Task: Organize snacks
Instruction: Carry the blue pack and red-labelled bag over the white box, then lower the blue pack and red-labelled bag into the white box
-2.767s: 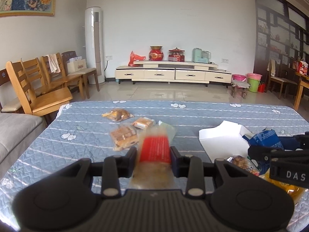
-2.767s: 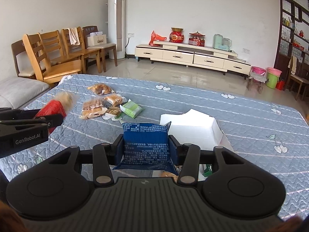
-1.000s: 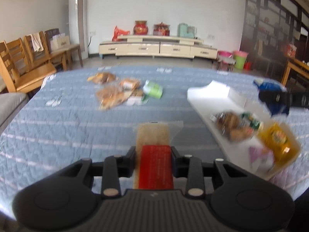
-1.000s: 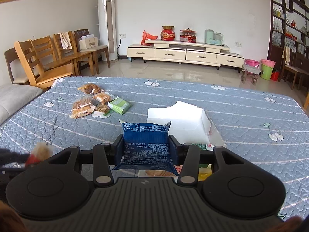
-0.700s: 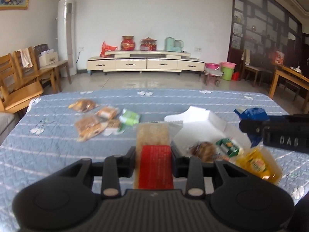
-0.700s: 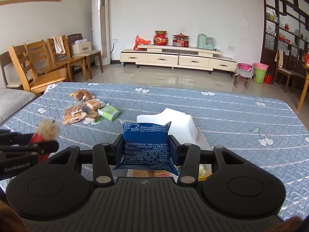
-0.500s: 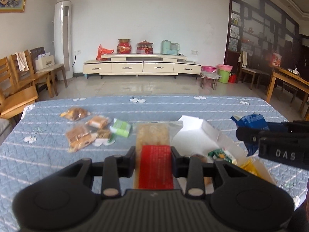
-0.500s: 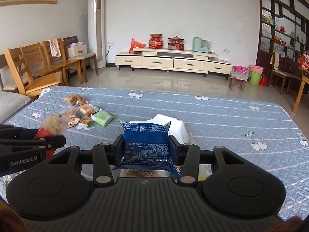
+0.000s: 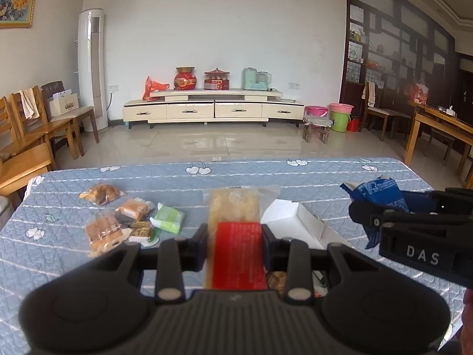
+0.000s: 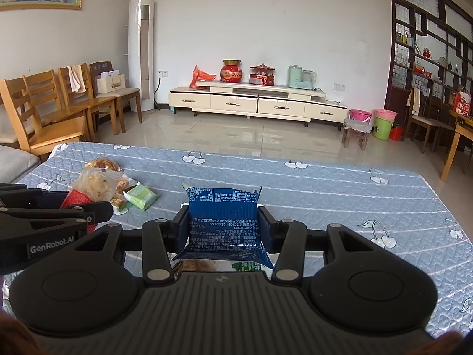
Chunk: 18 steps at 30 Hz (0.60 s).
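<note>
Left gripper [image 9: 235,236], pinching the red-label snack [image 9: 236,254], has swung right over the white box [image 9: 298,222]; right gripper [image 10: 223,224] clamps the blue packet [image 10: 224,222]. Drop-off looks next.

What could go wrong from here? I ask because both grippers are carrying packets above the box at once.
The left gripper pinches the red-labelled pastry packet by its lower part, so the long free end could sag or slip. The right gripper, shut on the blue snack packet, hangs close beside it over the white box; lowering both together might make them collide. The box already holds snacks, so a dropped packet may land on its rim.
</note>
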### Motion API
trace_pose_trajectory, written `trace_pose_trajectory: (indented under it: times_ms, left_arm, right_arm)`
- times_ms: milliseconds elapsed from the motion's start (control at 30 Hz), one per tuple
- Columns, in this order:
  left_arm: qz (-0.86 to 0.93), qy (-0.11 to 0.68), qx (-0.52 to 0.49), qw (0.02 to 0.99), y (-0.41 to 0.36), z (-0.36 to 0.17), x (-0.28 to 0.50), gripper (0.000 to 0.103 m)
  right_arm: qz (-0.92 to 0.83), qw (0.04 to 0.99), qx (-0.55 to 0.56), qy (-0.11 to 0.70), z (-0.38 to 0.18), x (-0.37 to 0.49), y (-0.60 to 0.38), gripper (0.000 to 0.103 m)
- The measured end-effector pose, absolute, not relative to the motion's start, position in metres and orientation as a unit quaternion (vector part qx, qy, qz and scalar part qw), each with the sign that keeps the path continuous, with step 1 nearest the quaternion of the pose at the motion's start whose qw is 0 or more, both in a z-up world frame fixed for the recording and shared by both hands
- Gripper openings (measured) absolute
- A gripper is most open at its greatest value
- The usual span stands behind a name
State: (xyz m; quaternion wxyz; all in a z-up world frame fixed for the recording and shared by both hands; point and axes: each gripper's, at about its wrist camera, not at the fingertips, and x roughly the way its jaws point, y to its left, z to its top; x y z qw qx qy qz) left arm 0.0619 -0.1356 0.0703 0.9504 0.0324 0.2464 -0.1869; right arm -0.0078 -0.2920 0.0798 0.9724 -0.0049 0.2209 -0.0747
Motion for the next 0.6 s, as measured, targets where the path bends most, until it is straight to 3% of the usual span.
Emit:
trace_pose_trajectory:
  times_ms: [600]
  left_arm:
    - [-0.191, 0.268, 0.041, 0.943, -0.162, 0.062, 0.082, 0.034]
  right_arm:
    - [-0.079, 0.968, 0.004, 0.236, 0.072, 0.010, -0.298, 0.058]
